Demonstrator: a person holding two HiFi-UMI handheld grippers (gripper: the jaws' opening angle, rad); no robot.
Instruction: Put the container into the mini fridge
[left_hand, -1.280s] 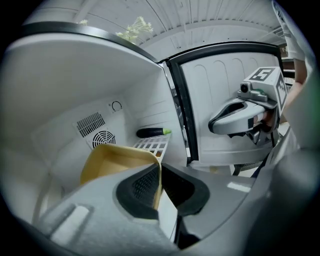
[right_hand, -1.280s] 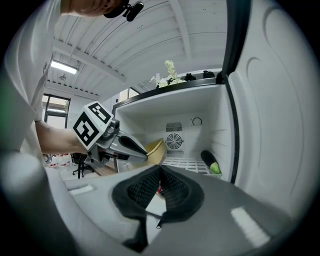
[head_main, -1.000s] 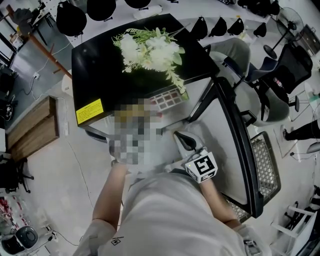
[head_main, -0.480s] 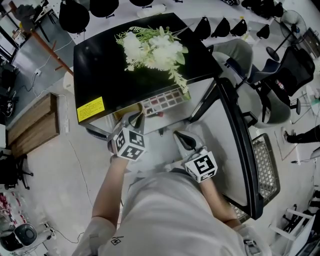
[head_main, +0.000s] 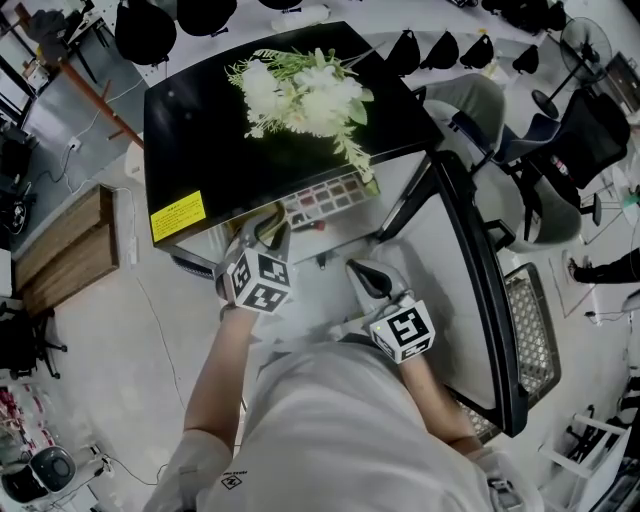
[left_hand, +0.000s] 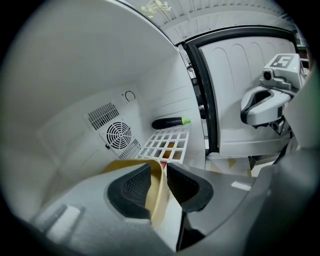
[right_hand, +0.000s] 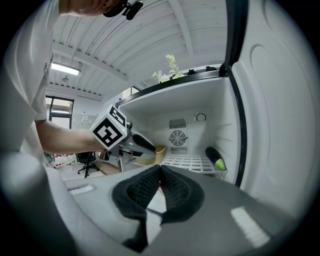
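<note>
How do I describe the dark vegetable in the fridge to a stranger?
Look into the open mini fridge, at its white shelf. The eggplant lies along the shelf's edge nearest the door. It alone is long and dark, with a green tip.

Tan container (left_hand: 156, 197), white mini fridge (left_hand: 75, 75)

Head view: camera high above person, faces steeply down. Black top of mini fridge (head_main: 200, 150) far, open door (head_main: 440, 280) right, person's torso near.

Left gripper view: rides left gripper (head_main: 262, 232), very close, at fridge mouth. Faces rear wall fan vent (left_hand: 119, 134), wire shelf (left_hand: 167, 145), eggplant (left_hand: 170, 122).

Right gripper view: rides right gripper (head_main: 362, 275), farther out, near level, faces same interior.

2 gripper views share vent, shelf, eggplant; each shows other gripper. All 3 views share shelf, door.
</note>
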